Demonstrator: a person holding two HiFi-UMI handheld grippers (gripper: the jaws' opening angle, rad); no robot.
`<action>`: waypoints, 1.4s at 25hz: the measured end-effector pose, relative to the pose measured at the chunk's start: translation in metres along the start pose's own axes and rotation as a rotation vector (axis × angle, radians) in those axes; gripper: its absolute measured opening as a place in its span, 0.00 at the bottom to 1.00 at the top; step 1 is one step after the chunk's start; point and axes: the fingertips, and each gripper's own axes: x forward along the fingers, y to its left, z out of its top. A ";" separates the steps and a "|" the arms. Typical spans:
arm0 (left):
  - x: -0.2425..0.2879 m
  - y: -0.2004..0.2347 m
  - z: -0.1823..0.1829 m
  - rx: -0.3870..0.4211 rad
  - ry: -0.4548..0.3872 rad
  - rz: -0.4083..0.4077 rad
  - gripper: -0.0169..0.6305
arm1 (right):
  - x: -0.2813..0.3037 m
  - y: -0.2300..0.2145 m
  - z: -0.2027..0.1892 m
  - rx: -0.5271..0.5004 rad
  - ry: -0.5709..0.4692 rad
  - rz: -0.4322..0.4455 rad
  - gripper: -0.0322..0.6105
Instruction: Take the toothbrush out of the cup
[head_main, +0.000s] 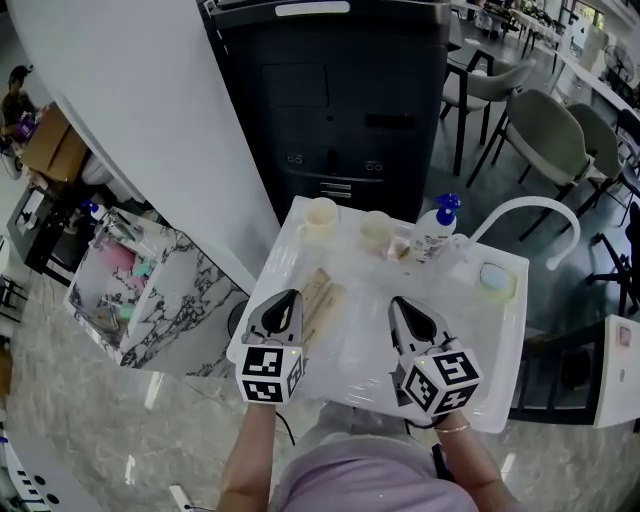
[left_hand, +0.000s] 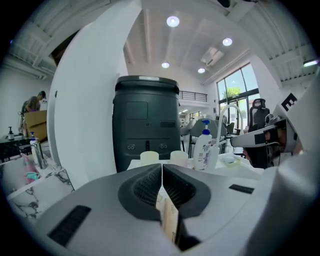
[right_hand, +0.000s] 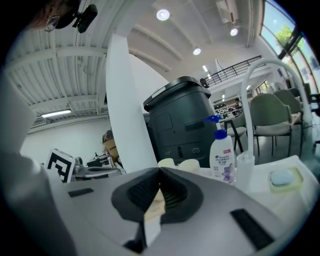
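Two cream cups (head_main: 320, 218) (head_main: 376, 231) stand at the back of the white counter (head_main: 500, 345); nothing sticks out of either, and no toothbrush shows in them. A long beige pack (head_main: 320, 298) lies flat on the counter. My left gripper (head_main: 287, 296) hovers beside the pack, its jaws shut and empty; in the left gripper view (left_hand: 162, 167) the pack (left_hand: 170, 220) shows below the jaws. To its right, my right gripper (head_main: 397, 301) (right_hand: 160, 171) is held level, jaws together, with nothing seen gripped. Both point toward the cups (left_hand: 149, 158) (right_hand: 166, 163).
A white pump bottle (head_main: 435, 232) and a clear cup (right_hand: 245, 167) stand right of the cups. A soap dish (head_main: 495, 280) sits under the curved white faucet (head_main: 530, 212). A tall dark bin (head_main: 330, 100) rises behind the counter, a white pillar to its left, chairs far right.
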 end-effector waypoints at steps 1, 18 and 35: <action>-0.004 0.001 0.002 -0.007 -0.012 0.005 0.04 | -0.001 0.001 0.001 0.000 -0.001 0.004 0.05; -0.034 0.011 0.002 -0.061 -0.086 0.041 0.03 | -0.007 0.011 0.012 -0.025 -0.031 0.044 0.05; -0.030 0.011 -0.005 -0.063 -0.059 0.049 0.03 | -0.006 0.009 0.019 -0.088 -0.028 0.054 0.05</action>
